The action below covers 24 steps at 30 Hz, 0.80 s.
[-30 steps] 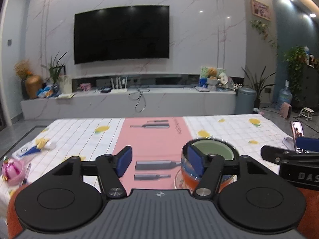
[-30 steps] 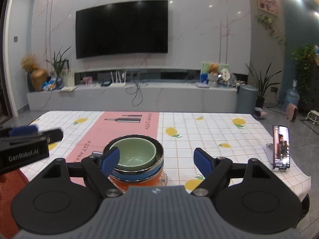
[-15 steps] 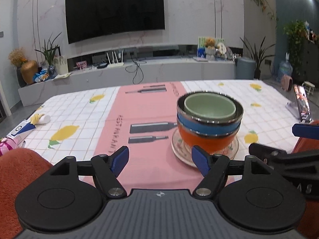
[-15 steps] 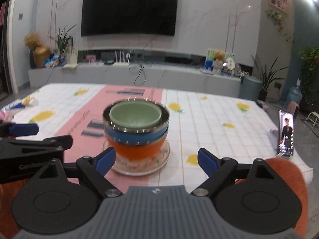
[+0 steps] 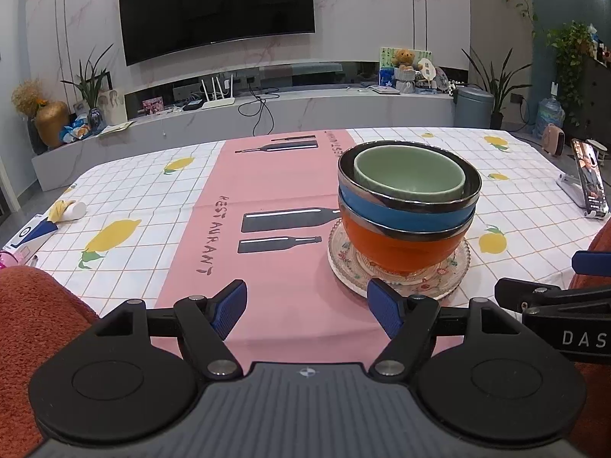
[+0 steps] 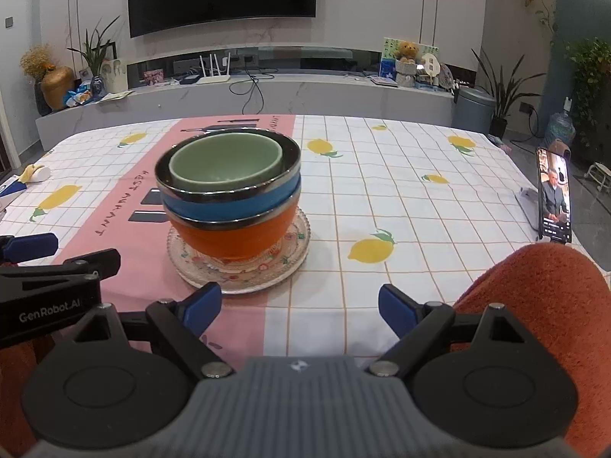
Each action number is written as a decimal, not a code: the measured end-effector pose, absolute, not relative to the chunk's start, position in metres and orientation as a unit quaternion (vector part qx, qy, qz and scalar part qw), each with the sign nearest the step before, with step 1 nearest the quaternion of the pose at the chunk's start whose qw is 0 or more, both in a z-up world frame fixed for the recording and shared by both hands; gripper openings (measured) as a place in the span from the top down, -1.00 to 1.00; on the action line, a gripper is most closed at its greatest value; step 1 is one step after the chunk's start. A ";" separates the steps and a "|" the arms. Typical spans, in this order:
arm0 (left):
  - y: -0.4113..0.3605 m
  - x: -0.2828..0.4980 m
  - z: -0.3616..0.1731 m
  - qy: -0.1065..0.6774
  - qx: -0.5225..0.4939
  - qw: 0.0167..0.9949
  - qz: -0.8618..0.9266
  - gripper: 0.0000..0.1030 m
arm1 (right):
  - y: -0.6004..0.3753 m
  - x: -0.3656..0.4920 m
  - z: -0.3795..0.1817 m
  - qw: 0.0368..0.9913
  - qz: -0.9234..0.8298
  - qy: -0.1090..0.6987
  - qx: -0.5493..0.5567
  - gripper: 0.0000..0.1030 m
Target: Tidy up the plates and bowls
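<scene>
A stack of three bowls stands on a patterned glass plate (image 5: 399, 274) on the table: an orange bowl (image 5: 401, 246) at the bottom, a blue bowl (image 5: 397, 213) in it, a small green bowl (image 5: 408, 171) on top. The stack shows in the right wrist view too, with the plate (image 6: 238, 271), the orange bowl (image 6: 233, 238) and the green bowl (image 6: 225, 162). My left gripper (image 5: 307, 307) is open and empty, near the table's front edge, left of the stack. My right gripper (image 6: 299, 309) is open and empty, in front and right of the stack.
A phone (image 6: 553, 194) stands upright on a holder at the table's right edge. A small box and a roll (image 5: 67, 210) lie at the left edge. The tablecloth (image 5: 133, 191) has lemons and a pink strip. Orange chair backs (image 6: 542, 294) rise at the near side.
Both grippers have drawn back and up from the bowl stack, which now stands farther ahead and lower in both views. Both stay open.
</scene>
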<state>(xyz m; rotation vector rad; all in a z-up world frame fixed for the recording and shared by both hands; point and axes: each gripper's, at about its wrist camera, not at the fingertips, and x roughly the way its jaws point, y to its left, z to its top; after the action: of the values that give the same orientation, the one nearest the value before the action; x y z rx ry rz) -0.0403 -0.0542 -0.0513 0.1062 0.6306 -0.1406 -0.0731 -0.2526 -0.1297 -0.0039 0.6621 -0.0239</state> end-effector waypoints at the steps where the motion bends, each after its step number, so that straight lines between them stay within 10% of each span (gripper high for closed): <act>1: -0.054 -0.041 -0.052 0.311 0.053 0.947 -0.070 -0.64 | -0.252 -0.073 -0.130 0.945 -0.011 0.326 -0.002 -0.70; 24: -0.056 -0.039 -0.051 0.309 0.054 0.947 -0.071 -0.64 | -0.252 -0.074 -0.130 0.947 -0.002 0.322 -0.003 -0.70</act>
<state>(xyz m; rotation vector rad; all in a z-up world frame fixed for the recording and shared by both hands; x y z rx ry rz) -0.0386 -0.0556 -0.0515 0.1106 0.6294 -0.1447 -0.0736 -0.2516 -0.1304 -0.0056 0.6558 -0.0044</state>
